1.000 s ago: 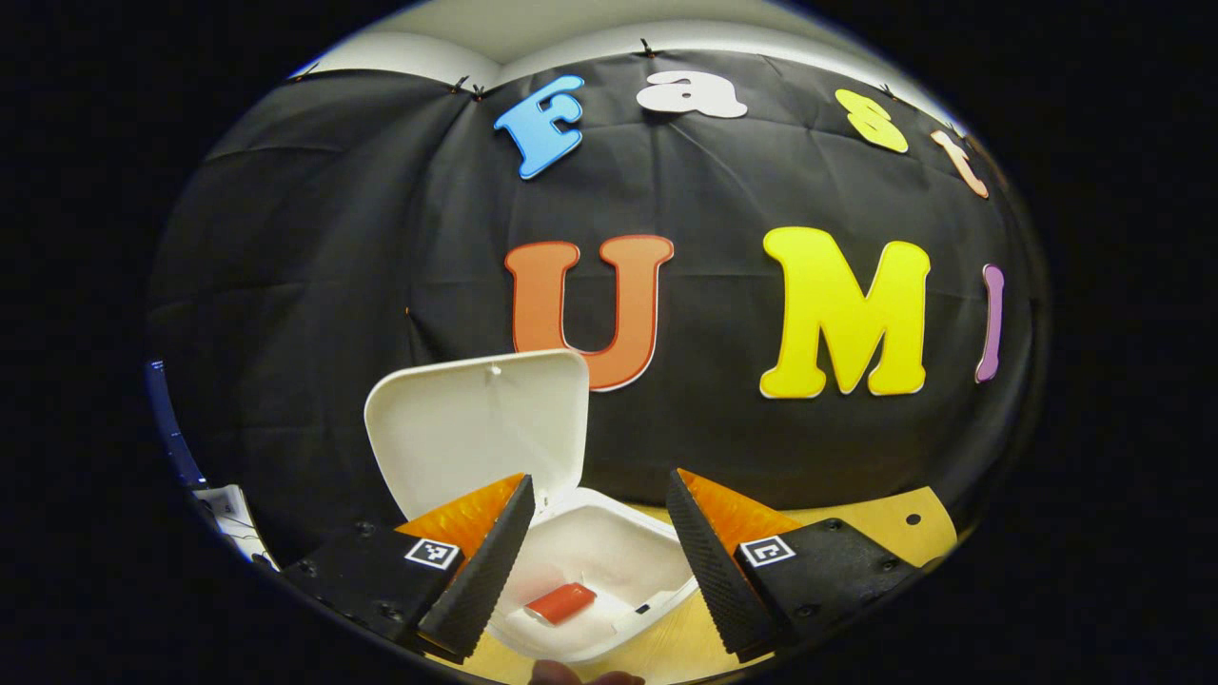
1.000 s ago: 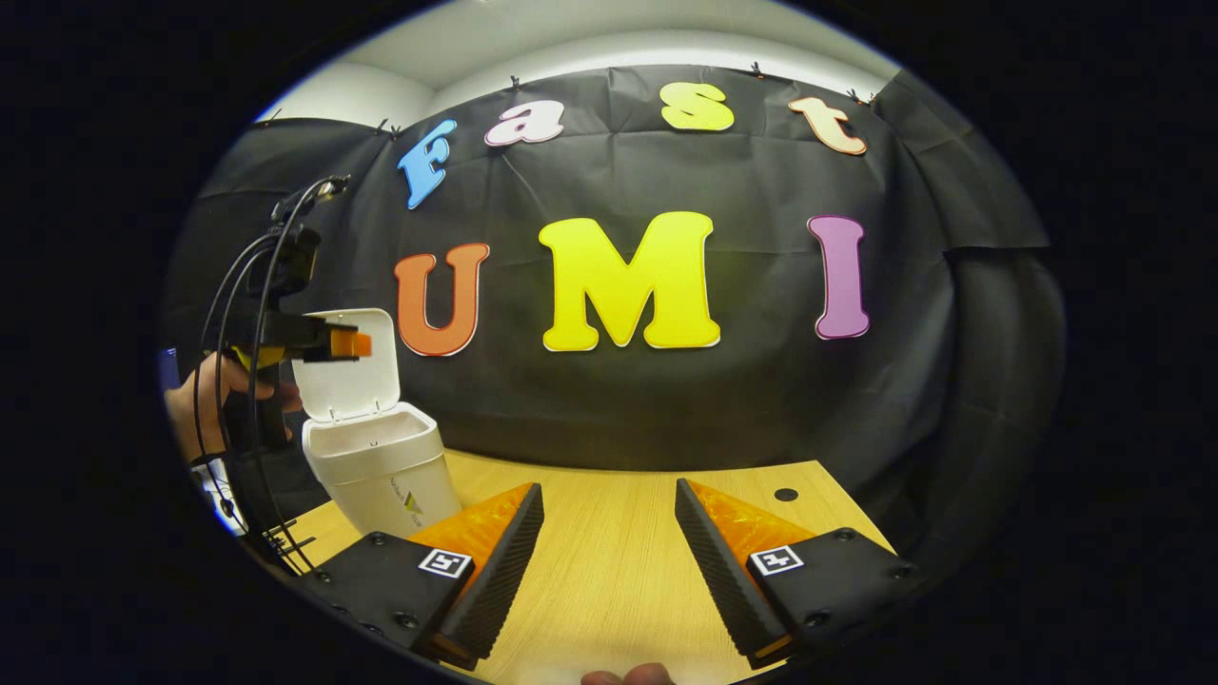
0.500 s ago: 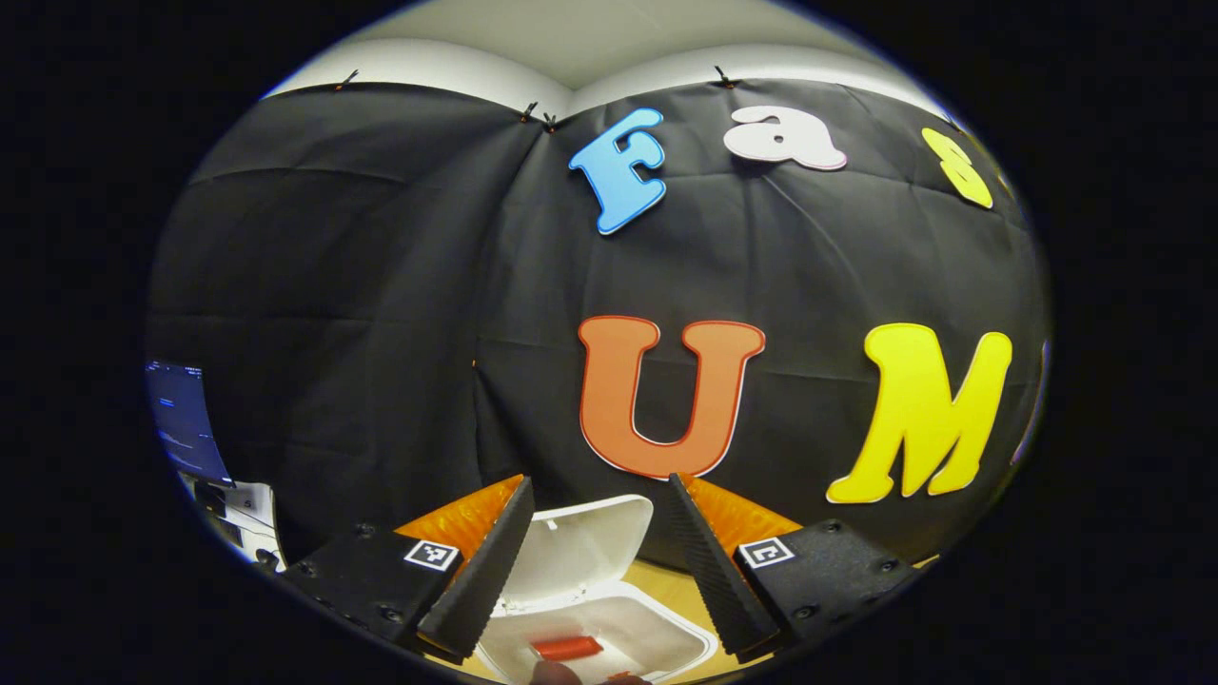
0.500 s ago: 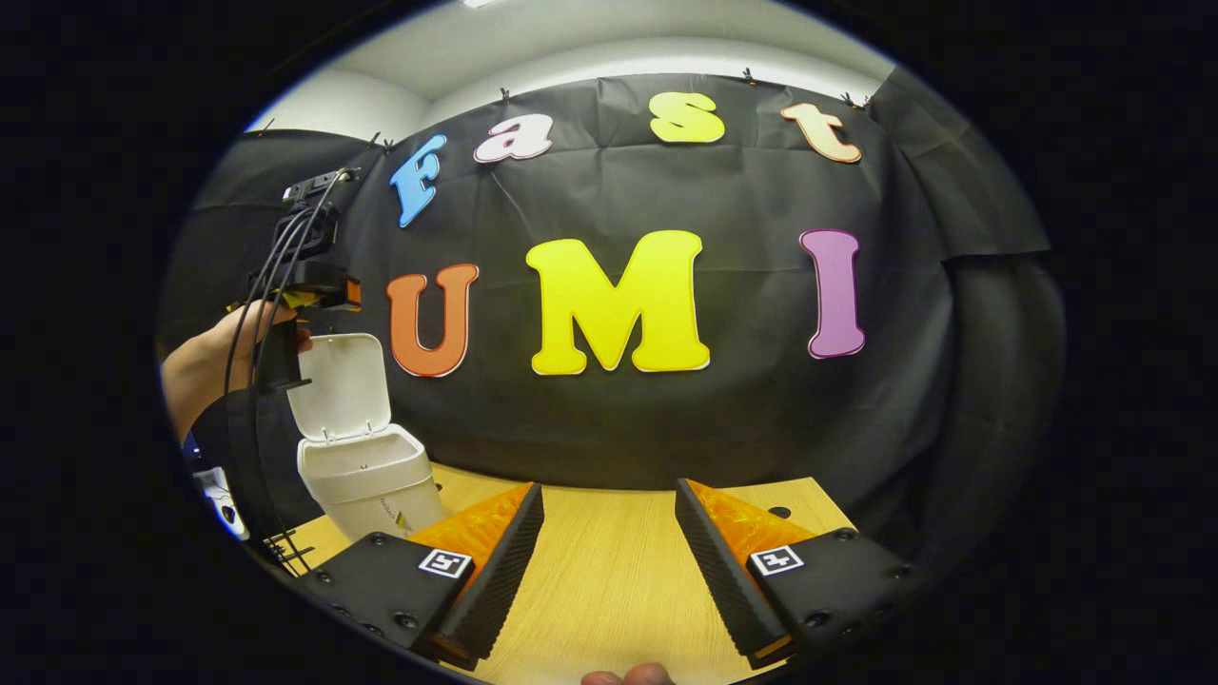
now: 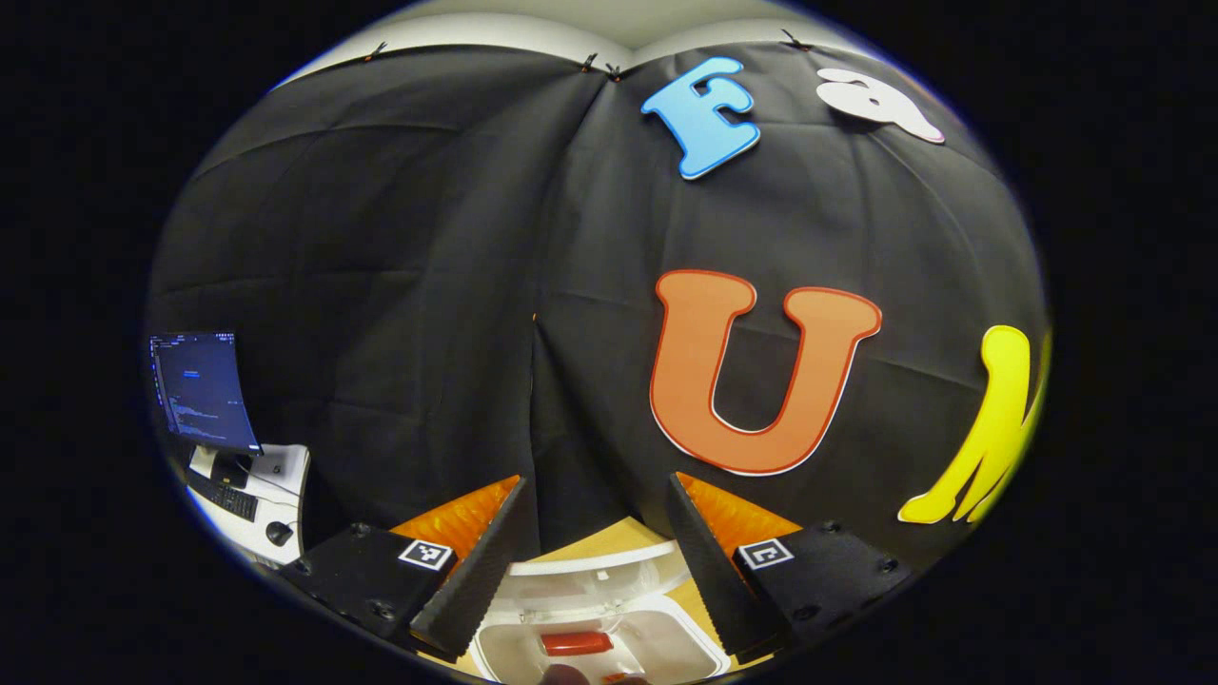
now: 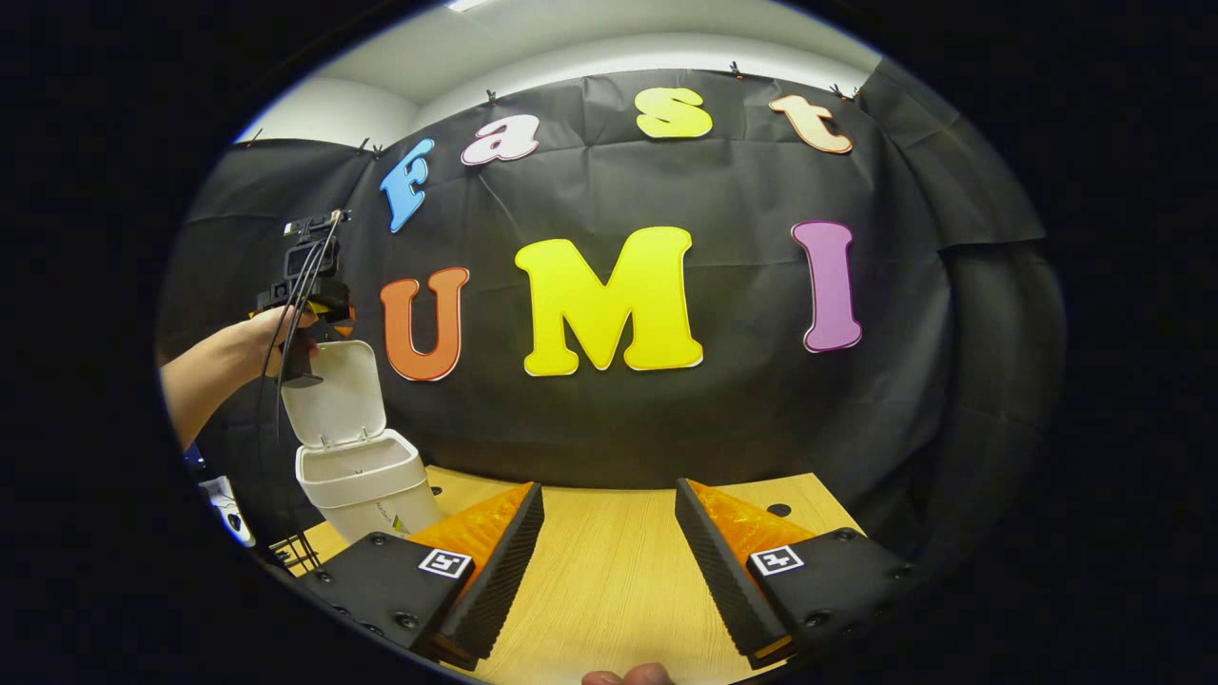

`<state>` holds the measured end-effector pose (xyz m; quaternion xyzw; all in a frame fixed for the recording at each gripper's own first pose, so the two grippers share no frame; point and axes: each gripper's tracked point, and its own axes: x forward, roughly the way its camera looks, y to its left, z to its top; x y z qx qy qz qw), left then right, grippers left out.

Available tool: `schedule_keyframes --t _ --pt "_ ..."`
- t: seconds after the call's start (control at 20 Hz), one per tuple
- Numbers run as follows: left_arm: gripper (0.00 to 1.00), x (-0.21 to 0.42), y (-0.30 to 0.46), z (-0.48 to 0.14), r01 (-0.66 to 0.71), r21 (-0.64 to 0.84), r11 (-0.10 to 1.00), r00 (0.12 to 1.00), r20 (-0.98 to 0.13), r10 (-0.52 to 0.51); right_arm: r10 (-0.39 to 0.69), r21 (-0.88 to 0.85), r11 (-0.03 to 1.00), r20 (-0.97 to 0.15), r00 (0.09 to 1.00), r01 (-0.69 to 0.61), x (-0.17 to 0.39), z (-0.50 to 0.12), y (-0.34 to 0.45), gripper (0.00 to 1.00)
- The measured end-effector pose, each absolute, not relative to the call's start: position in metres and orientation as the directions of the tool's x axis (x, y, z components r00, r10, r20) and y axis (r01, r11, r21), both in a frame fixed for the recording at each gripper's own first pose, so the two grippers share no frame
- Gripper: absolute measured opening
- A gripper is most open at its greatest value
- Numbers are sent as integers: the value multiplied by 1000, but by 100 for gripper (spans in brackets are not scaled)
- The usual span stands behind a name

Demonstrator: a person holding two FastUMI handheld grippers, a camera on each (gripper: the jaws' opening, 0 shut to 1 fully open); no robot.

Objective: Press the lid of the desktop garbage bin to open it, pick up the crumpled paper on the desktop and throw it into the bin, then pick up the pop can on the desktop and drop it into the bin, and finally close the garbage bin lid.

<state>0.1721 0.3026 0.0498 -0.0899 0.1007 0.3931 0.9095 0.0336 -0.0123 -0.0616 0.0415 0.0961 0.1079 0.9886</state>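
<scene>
A: Holding your left gripper [image 5: 595,561] above the small white plastic desktop bin [image 6: 360,480], you have its fingers spread with nothing between them. Seen from the right gripper view, it sits at the top edge of the bin's raised white hinged lid [image 6: 335,395]. My guess is you put it there so you can push the lid down.

B: What is inside the bin?

A: Looking down between your left fingers, one red pop can [image 5: 576,643] lies on its side at the bottom of the bin. I cannot make out any crumpled paper. Judging from this, the last step, closing the lid, is the one in hand.

B: And my right gripper [image 6: 609,561]?

A: It hovers over the bare light wooden desktop [image 6: 618,571], fingers spread and holding nothing, well apart from the bin. It looks parked out of the way.

B: Give me the counts.

A: One bin, one lid standing open and near upright, one can, two grippers. Your hand [image 6: 276,333] wraps the left gripper's handle. A dark computer monitor [image 5: 202,390] stands off to the side beyond the booth's cloth.
</scene>
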Motion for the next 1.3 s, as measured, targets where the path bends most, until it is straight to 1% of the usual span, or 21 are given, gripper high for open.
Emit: schedule_keyframes --t 0.05,0.15,0.3,0.5,0.6,0.8,1.0,1.15,1.2,1.25,1.3 --pt "94 171 304 49 -732 -77 677 672 -249 698 220 103 974 -181 959 -204 33 -62 -14 89" --pt "92 170 297 48 -731 -85 677 671 -265 692 218 110 974 -185 958 -200 32 -65 -17 89" --pt "94 162 278 43 -728 -96 679 674 -284 682 218 117 973 -186 958 -199 32 -68 -18 90" --pt "94 144 248 31 -729 -85 679 672 -280 686 245 108 967 -174 954 -229 29 -66 -12 90" --pt "92 135 232 21 -735 -107 670 667 -292 685 257 93 965 -163 953 -244 28 -63 -12 89" --pt "92 116 199 -13 -740 -138 659 660 -335 672 265 83 964 -156 952 -254 27 -61 -17 90" --pt "91 99 178 -49 -746 -137 652 650 -362 668 277 77 960 -160 948 -268 24 -62 -21 90" --pt "92 95 167 -66 -755 -167 634 644 -371 669 288 73 957 -158 945 -280 24 -61 -20 90" --pt "92 95 164 -71 -754 -162 637 645 -372 668 292 70 956 -157 943 -284 24 -60 -20 90" --pt "95 94 163 -76 -753 -149 641 644 -372 669 295 67 955 -156 943 -288 24 -61 -20 90" --pt "95 94 162 -81 -748 -140 648 647 -368 667 297 67 955 -158 942 -290 24 -61 -20 90"
